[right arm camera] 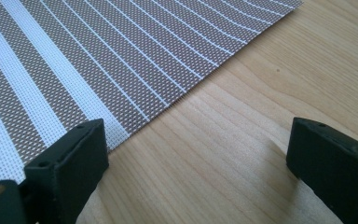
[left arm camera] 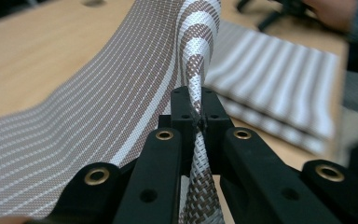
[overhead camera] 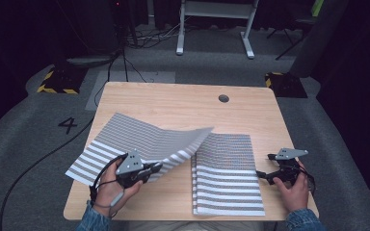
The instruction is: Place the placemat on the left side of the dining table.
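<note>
Striped mat (overhead camera: pixel 144 139) in left hand-held gripper (overhead camera: pixel 155 168)

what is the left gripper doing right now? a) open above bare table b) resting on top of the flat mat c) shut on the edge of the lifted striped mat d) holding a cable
c: in the left gripper view the left gripper has its jaws pinched shut on the edge of the lifted mat, which curls up off the table.

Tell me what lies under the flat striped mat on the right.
The flat brown-and-white striped woven mat rests on the light wooden table. The left gripper view shows at least one more layer edge beneath it. Anything further under it is covered.
</note>
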`<control>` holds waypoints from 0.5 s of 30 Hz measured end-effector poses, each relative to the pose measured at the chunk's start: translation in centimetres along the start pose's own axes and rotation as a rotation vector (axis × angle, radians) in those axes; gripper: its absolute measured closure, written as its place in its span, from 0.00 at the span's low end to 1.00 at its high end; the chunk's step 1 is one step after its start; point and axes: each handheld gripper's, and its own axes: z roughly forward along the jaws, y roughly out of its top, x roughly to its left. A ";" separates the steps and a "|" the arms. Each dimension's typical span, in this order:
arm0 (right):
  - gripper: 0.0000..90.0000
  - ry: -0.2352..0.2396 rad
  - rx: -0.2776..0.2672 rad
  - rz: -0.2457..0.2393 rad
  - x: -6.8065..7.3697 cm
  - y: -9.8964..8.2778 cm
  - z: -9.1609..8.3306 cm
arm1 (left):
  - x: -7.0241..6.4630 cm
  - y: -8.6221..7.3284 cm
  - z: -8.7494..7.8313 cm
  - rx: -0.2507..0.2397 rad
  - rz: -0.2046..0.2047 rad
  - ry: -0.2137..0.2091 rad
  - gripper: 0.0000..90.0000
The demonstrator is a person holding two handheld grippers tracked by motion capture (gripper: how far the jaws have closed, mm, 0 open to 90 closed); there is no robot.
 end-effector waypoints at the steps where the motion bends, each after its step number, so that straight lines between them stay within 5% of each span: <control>1: 0.06 0.000 0.000 0.000 0.0 0.0 0.0 | -0.4 -0.5 0.0 0.035 0.002 -0.065 0.95; 3: 0.06 0.000 0.000 0.000 0.0 0.0 0.0 | -0.8 -1.7 0.3 0.131 -0.049 -0.244 0.83; 4: 0.06 0.000 0.000 0.000 0.0 0.0 0.0 | -1.0 -2.4 0.4 0.184 -0.074 -0.304 0.67; 6: 0.06 0.000 0.000 0.000 0.0 0.0 0.0 | -0.9 -3.2 0.0 0.200 -0.075 -0.288 0.49; 8: 0.06 0.001 0.000 -0.001 0.0 0.0 0.0 | -0.2 -3.5 -0.6 0.152 -0.145 -0.242 0.42; 14: 0.06 0.000 0.000 -0.001 0.0 0.0 0.0 | 3.5 -4.3 -3.5 0.085 -0.346 0.209 0.39; 15: 0.06 0.000 0.000 -0.001 0.0 0.0 0.0 | 3.5 -4.3 -3.5 0.085 -0.346 0.209 0.38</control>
